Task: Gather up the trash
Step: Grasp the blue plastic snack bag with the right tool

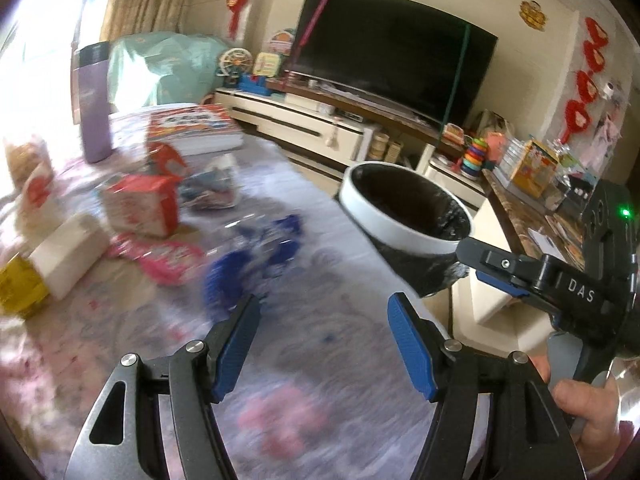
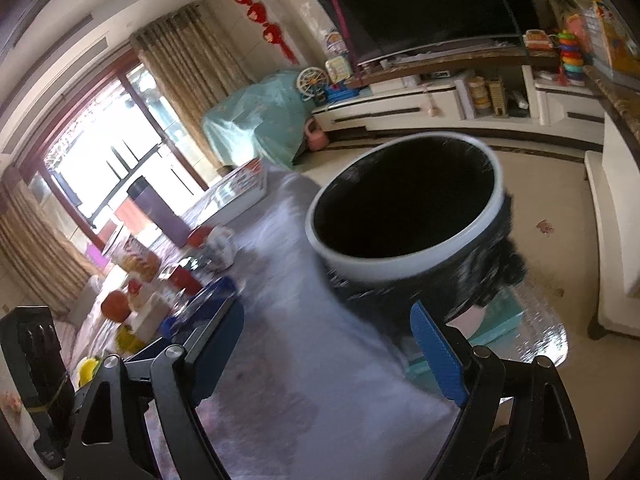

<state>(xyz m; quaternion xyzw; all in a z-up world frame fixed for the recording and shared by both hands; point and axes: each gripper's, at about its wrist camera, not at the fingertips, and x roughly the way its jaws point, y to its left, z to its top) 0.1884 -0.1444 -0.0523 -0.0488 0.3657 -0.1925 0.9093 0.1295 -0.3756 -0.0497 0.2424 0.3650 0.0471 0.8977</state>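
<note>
White-rimmed trash bin (image 2: pixel 404 216) with black liner, mouth dark; both claws spread, nothing between their pads.

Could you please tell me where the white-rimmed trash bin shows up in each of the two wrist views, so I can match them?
Left wrist view: the trash bin sits right of centre, beyond the table's right edge, above the right-hand finger.
Right wrist view: the same bin fills the centre, its dark mouth facing the camera, just past the table's edge.
Shared landmark: the black television stands behind the bin in both.
</note>
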